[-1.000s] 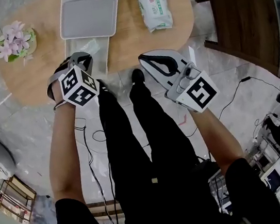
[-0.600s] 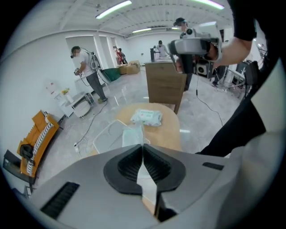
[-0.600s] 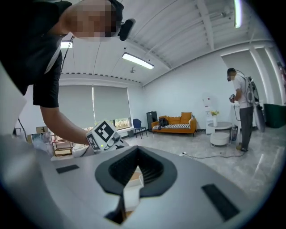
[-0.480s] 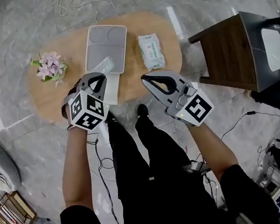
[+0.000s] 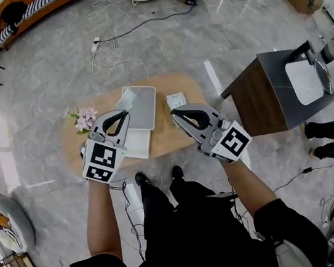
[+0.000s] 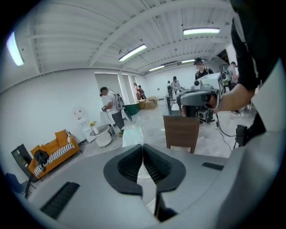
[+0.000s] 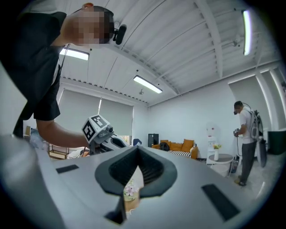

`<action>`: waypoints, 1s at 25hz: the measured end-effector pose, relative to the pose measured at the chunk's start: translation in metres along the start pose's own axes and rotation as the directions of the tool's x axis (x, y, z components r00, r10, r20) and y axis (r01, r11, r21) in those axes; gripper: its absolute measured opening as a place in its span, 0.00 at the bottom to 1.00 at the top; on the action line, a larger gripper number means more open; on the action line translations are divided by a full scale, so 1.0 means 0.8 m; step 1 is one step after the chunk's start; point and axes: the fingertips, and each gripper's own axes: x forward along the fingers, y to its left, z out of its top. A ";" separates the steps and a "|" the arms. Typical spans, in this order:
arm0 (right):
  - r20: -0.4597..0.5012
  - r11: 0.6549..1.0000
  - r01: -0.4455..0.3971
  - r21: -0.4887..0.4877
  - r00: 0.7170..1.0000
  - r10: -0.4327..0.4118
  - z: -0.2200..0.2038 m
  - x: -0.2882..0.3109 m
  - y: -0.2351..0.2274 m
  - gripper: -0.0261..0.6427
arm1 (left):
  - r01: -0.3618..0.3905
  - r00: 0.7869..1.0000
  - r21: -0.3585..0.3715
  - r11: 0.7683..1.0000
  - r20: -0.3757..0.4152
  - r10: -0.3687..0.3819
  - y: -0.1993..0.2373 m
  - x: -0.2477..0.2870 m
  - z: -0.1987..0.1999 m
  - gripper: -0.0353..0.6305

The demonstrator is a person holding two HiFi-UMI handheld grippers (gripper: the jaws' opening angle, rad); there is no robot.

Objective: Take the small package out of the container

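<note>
Far below me a grey container (image 5: 140, 101) lies on an oval wooden table (image 5: 166, 137). A clear bag (image 5: 128, 96) rests at its left edge. The small white and green package (image 5: 176, 100) lies on the tabletop just right of the container. My left gripper (image 5: 124, 113) is held high over the table's left half, shut and empty. My right gripper (image 5: 173, 111) hovers over the right half, also shut with nothing in it. In the gripper views both pairs of jaws meet, the left gripper (image 6: 143, 148) and the right gripper (image 7: 136, 151).
A pot of pink flowers (image 5: 85, 118) stands at the table's left end. A dark wooden side table (image 5: 260, 98) is to the right. Cables (image 5: 111, 51) trail over the marble floor beyond. An orange sofa (image 5: 36, 9) is at the far left, and people stand at the room's edges.
The head view has pulled up and back, so the table now looks much smaller and farther off. Both grippers stay raised and shut in front of me.
</note>
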 end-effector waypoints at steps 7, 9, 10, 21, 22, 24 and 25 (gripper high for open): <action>0.067 0.998 -0.005 -0.056 0.998 0.009 0.094 -0.055 0.023 0.06 | -0.040 0.987 -0.033 0.999 0.157 0.045 -0.020 -0.091 0.097 0.08; 0.079 0.997 -0.015 -0.069 0.997 0.020 0.109 -0.069 0.031 0.06 | -0.055 0.978 -0.045 0.997 0.201 0.063 -0.027 -0.115 0.115 0.08; 0.085 0.997 -0.021 -0.073 0.996 0.027 0.114 -0.074 0.035 0.06 | -0.062 0.973 -0.052 0.997 0.220 0.072 -0.032 -0.128 0.121 0.08; 0.157 0.992 -0.127 -0.004 0.979 0.126 0.145 -0.098 0.046 0.06 | 0.005 0.885 -0.218 0.976 0.455 0.097 -0.076 -0.222 0.162 0.08; 0.170 0.990 -0.137 0.016 0.977 0.132 0.146 -0.100 0.043 0.06 | 0.010 0.876 -0.227 0.974 0.471 0.100 -0.081 -0.225 0.164 0.08; 0.174 0.989 -0.138 0.046 0.976 0.128 0.145 -0.106 0.038 0.06 | 0.028 0.861 -0.249 0.968 0.498 0.103 -0.092 -0.229 0.163 0.08; 0.170 0.989 -0.136 0.056 0.977 0.125 0.143 -0.108 0.036 0.06 | 0.043 0.854 -0.266 0.963 0.510 0.103 -0.096 -0.229 0.160 0.08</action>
